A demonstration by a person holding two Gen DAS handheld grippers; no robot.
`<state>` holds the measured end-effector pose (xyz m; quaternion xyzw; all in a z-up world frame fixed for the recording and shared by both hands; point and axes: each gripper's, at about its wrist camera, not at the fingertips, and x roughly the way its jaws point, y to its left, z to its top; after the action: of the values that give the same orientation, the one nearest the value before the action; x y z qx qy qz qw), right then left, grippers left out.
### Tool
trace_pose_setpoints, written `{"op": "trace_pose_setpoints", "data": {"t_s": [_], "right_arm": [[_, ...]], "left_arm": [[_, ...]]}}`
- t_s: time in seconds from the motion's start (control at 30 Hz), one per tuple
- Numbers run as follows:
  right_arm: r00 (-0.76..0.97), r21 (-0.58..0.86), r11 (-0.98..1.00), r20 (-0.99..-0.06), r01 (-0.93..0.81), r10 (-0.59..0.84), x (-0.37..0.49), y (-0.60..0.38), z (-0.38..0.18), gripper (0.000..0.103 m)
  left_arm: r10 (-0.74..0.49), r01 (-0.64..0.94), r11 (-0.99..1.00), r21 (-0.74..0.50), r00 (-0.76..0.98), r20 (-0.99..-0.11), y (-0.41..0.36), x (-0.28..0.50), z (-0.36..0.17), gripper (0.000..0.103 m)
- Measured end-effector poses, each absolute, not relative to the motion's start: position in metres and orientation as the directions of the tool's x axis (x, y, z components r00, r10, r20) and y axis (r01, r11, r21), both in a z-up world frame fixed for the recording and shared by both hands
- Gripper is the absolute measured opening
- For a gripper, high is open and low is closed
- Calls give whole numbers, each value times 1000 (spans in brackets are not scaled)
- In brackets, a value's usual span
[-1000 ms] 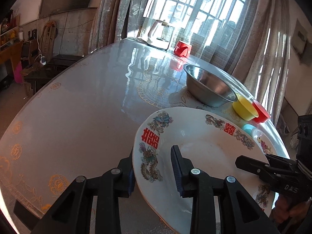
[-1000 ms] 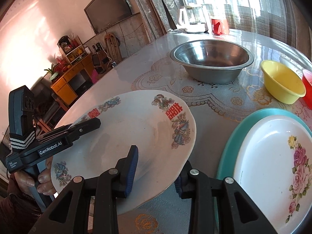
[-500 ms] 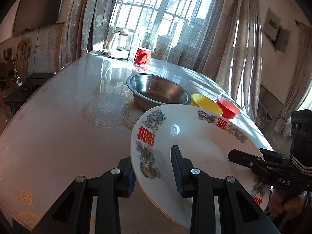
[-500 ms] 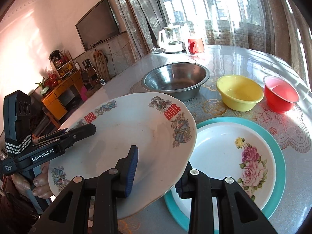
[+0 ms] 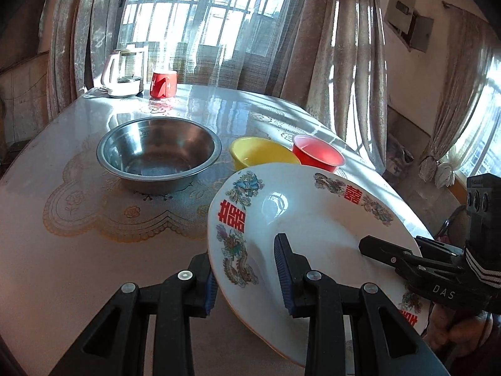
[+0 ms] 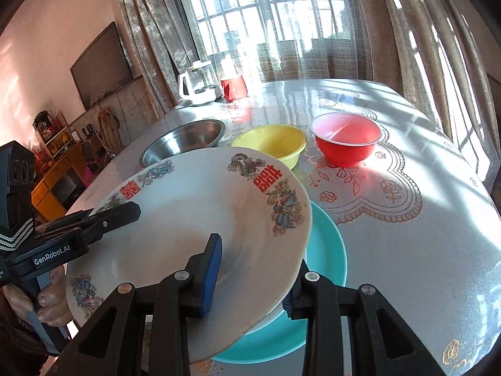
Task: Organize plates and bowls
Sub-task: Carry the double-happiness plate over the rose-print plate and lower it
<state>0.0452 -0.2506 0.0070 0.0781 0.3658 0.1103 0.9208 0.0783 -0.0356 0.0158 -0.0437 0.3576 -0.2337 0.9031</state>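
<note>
Both tongs clamp one white dragon-print plate (image 5: 316,235) by opposite rim edges — left tongs (image 5: 247,285) on its left rim, right tongs (image 6: 250,279) on its right rim, one blue pad above and one below each. Plate is off the tabletop (image 5: 62,250), face up, tilted, round so no long axis; it hangs over a teal plate (image 6: 325,250) near the tabletop's near edge. Farther toward the window edge, a row: steel bowl (image 5: 158,153), yellow bowl (image 6: 272,144), red bowl (image 6: 346,144) — all upright, mouths up. Kettle (image 5: 122,75) and red mug (image 5: 162,84) at the far edge.
</note>
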Motion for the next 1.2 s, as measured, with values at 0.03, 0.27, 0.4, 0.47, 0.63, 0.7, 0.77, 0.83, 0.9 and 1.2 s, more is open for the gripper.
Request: {"op": "trace_pose_setpoints", "data": {"t_s": [0.03,0.27,0.4,0.47,0.63,0.7,0.77,0.83,0.9,1.2], "right_arm": [[707,226,964,-660,-138,255,45,-254,5,33],[690,229,968,-684,-106,237,50,-263,-12,33],[678,206,974,-702,-98,217,51,-261,-20,33],[673,203,974,-707,-103,219,50,-261,-24,33],[673,204,974,-707,-99,216,51,-263,-27,33],[674,201,975,-708,-97,213,51,-264,-27,33],[672,205,974,-710,-93,213,51,-264,-26,33],[668,206,975,-714,-86,210,52,-264,-26,33],[667,206,975,-716,-78,205,51,-265,-25,33],[700,201,978,-692,-47,176,41,-278,-19,34]], "left_arm": [[-451,393,887,-241,632,-630,-38,79,14,32],[-439,391,890,-234,598,-671,-46,83,-6,32],[-426,385,895,-227,582,-692,-47,82,-17,32],[-424,383,895,-227,576,-699,-45,81,-21,32],[-397,387,903,-185,590,-703,-51,75,-26,33],[-403,383,902,-199,585,-704,-48,76,-27,33],[-402,382,903,-197,585,-705,-48,75,-27,33],[-394,381,905,-187,588,-706,-49,74,-27,33],[-393,378,906,-188,589,-707,-49,73,-26,33],[-381,367,912,-182,596,-707,-50,71,-26,33]]}}
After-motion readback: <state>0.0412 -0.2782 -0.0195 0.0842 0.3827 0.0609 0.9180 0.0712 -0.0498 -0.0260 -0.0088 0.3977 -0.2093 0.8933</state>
